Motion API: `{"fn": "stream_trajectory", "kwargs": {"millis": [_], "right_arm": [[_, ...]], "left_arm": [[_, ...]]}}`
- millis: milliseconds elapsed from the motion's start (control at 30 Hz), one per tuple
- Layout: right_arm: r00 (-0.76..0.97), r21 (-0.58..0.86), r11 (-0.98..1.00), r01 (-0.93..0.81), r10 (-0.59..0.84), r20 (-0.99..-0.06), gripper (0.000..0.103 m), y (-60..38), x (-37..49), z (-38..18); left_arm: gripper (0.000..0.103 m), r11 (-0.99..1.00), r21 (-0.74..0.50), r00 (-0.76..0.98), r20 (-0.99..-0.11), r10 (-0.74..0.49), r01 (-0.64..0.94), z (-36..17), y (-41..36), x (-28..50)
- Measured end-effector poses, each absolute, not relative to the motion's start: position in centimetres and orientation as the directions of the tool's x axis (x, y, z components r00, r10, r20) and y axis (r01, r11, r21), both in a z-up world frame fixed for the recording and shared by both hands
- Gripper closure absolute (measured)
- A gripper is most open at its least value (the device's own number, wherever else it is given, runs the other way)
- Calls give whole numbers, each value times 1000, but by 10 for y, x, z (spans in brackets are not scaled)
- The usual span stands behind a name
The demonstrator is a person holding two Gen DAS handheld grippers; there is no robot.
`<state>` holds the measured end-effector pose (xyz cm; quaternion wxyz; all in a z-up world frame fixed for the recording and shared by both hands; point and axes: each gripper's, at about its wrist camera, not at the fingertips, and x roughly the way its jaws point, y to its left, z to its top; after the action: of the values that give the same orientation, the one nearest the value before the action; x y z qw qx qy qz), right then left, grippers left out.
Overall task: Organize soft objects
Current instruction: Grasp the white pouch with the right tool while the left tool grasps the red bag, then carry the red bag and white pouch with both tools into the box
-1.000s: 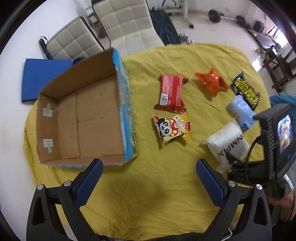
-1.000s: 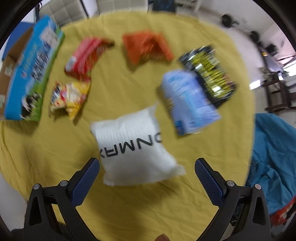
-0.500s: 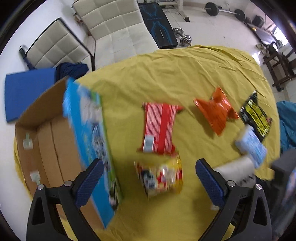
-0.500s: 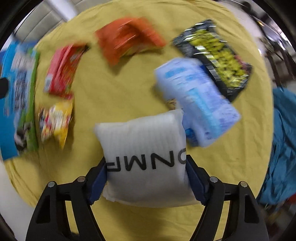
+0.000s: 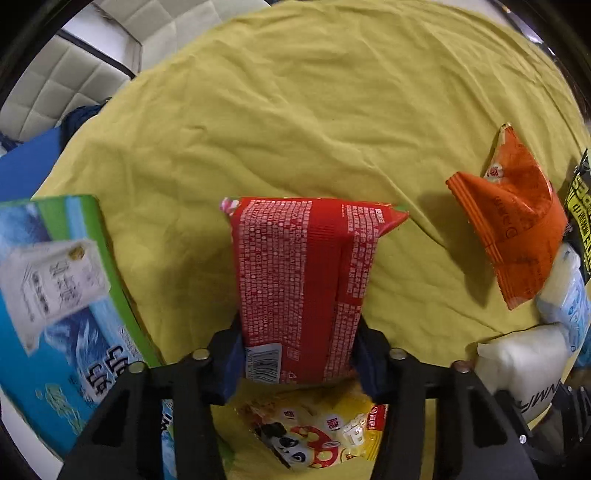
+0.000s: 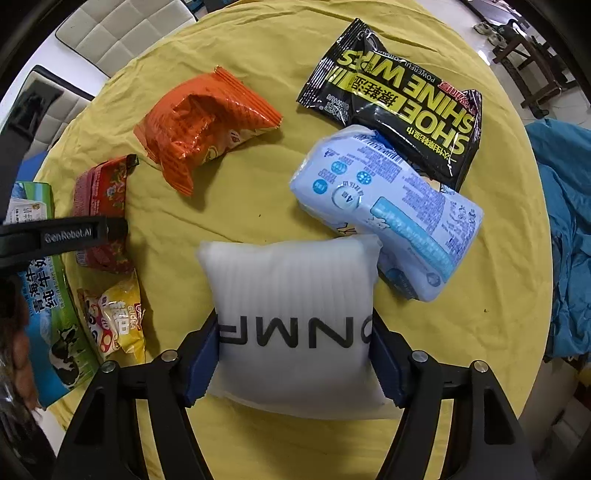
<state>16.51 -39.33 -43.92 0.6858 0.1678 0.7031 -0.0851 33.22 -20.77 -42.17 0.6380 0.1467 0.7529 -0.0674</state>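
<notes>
My left gripper (image 5: 297,363) is shut on the near end of a red snack packet (image 5: 303,280), which shows small in the right wrist view (image 6: 101,206). My right gripper (image 6: 293,354) is shut on a white pillow pack (image 6: 295,317) with black letters; its corner shows in the left wrist view (image 5: 517,365). A yellow panda snack bag (image 5: 317,432) lies under the left gripper. The blue and green carton (image 5: 55,295) stands at the left.
On the yellow cloth (image 5: 295,122) lie an orange snack bag (image 6: 203,125), a light blue tissue pack (image 6: 388,210) and a black shoe-wipes pack (image 6: 399,96). Padded white chairs (image 6: 122,33) stand behind the table. A blue cloth (image 6: 565,221) lies at the right.
My left gripper moved forward past the box and closed on the red packet. My right gripper closed on the white pillow pack half a second ago and still holds it.
</notes>
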Motion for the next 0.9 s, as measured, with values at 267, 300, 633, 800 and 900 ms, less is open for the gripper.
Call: {"fn": "stream_trajectory", "kwargs": {"millis": [267, 300, 633, 800, 900], "right_arm": [[3, 83, 938, 336, 87, -996, 36, -364, 171, -433], [2, 78, 939, 334, 82, -997, 37, -359, 174, -435], [42, 94, 939, 330, 86, -995, 42, -341, 162, -421], [81, 120, 937, 327, 99, -992, 42, -336, 144, -396], [110, 132, 936, 326, 101, -989, 42, -336, 136, -379]], "left_arm": [[59, 952, 101, -87, -988, 131, 290, -419, -205, 301], [59, 953, 98, -85, -988, 127, 288, -416, -205, 299], [59, 957, 81, 0, -996, 85, 279, -379, -203, 273], [59, 961, 47, 35, -999, 39, 271, -354, -202, 253], [59, 960, 34, 62, -998, 17, 277, -336, -198, 246]]}}
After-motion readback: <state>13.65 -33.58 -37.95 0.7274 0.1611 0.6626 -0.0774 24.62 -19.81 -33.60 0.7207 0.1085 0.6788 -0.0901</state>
